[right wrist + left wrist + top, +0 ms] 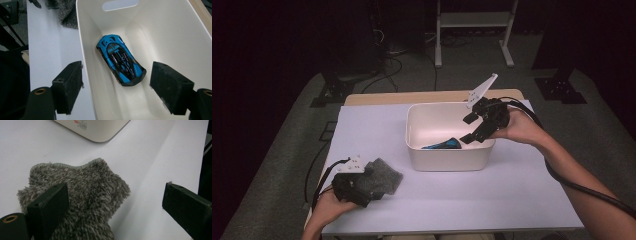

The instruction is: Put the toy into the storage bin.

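Car (120,60), a blue and black toy, lies on the floor of the white bin (447,155), toward the wall nearest me. My right gripper (472,129) hangs over the bin's right rim with its jaws spread and nothing between them; in the right gripper view the car sits below the gap. The bin stands on a white table (492,195). At the table's near left corner a grey fuzzy cloth (85,192) lies flat. My left gripper (354,186) rests at the cloth, jaws spread wide, one jaw over the cloth's edge and the other over bare table.
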Demonstrator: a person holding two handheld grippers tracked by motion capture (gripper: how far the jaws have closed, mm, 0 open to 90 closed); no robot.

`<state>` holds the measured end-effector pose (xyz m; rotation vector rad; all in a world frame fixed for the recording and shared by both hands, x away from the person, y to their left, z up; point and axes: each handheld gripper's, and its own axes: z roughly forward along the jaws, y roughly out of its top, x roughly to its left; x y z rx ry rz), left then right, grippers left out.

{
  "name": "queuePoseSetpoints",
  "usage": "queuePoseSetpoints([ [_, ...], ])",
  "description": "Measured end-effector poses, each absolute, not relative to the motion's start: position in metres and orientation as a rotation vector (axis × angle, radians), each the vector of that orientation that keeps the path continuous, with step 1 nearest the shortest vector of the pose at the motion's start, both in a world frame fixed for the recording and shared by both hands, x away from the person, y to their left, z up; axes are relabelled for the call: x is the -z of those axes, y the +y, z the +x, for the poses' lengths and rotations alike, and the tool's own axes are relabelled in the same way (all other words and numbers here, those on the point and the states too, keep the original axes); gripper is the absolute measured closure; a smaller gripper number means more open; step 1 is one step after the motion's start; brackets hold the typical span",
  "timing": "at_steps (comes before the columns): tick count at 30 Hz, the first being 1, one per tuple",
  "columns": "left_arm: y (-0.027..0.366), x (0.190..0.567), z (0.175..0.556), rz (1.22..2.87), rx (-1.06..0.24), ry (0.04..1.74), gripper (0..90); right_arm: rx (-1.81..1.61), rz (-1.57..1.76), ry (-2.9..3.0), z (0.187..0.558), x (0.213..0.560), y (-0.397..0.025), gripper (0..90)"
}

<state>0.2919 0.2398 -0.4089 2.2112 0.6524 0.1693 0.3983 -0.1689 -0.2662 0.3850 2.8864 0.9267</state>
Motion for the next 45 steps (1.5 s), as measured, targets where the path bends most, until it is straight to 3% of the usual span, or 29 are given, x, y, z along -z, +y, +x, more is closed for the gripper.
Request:
queuePoseSetpoints([
  [45, 0.235, 0.412, 0.293, 2.226, -0.17, 0.665, 6.0, -1.079, 0.61, 2.768, 0.363, 0.288, -0.268, 21.9],
])
